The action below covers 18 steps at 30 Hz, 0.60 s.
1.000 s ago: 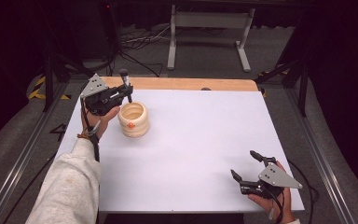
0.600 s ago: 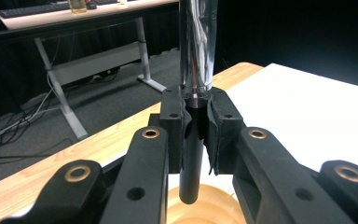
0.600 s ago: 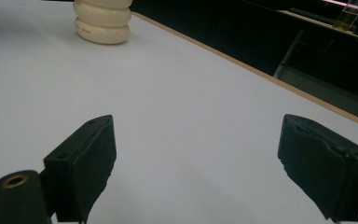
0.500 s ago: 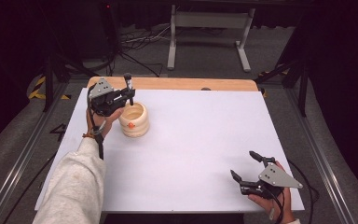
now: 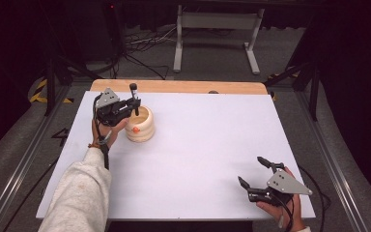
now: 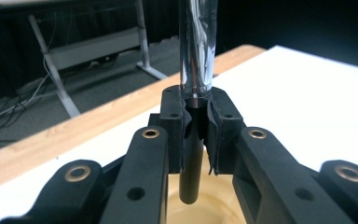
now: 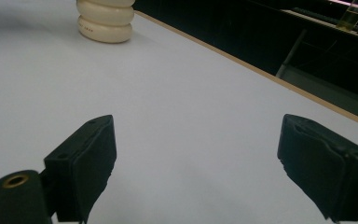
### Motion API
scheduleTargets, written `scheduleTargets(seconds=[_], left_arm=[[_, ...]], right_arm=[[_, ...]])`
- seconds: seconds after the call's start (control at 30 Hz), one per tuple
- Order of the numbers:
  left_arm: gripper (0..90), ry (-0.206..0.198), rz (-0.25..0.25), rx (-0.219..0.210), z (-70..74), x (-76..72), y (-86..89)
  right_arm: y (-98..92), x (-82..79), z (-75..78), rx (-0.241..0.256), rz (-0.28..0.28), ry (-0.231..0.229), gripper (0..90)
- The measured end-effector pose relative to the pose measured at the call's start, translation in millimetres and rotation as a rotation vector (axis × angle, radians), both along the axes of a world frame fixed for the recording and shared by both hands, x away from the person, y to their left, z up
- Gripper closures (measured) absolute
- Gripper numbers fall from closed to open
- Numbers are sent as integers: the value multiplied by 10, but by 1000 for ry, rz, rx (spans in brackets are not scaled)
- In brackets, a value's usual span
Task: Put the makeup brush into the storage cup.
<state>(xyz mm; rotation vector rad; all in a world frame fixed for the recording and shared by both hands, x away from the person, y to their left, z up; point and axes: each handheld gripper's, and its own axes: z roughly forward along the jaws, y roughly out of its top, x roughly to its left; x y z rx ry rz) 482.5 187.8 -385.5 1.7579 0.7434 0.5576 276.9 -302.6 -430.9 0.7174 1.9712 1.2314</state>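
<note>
A slim upright tube (image 5: 134, 98) is clamped between the jaws of the left gripper (image 5: 125, 107) at the far left of the white table (image 5: 207, 145). In the left gripper view the tube (image 6: 196, 51) is seen to have a clear, glossy upper length with bright reflections and a dark lower end, which hangs over the pale interior of a cream pot (image 6: 204, 210). In the high view a dark cap is seen at the tube's top. The pot (image 5: 140, 124) is ribbed in three rounded rings, and a small orange spot is seen on its near side; what that spot is cannot be made out. Whether the tube's lower end touches the pot's inside cannot be told.

The right gripper (image 5: 256, 175) is held at the near right corner of the table, well apart from the pot, its jaws spread wide with nothing between them. In the right gripper view the pot (image 7: 105, 20) is seen far off on the white surface.
</note>
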Motion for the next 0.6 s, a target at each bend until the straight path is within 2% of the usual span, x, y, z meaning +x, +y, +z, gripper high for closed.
scheduleTargets(seconds=[0.3,0.5,0.6], left_arm=[[792,26,5,-10,-138,-15,41],[791,30,4,2,-193,-31,39],[791,44,4,4,-248,-39,45]], right_arm=[[20,-2,-1,-4,6,3,126],[23,-2,-3,-5,8,5,126],[23,-2,-3,-5,6,5,126]])
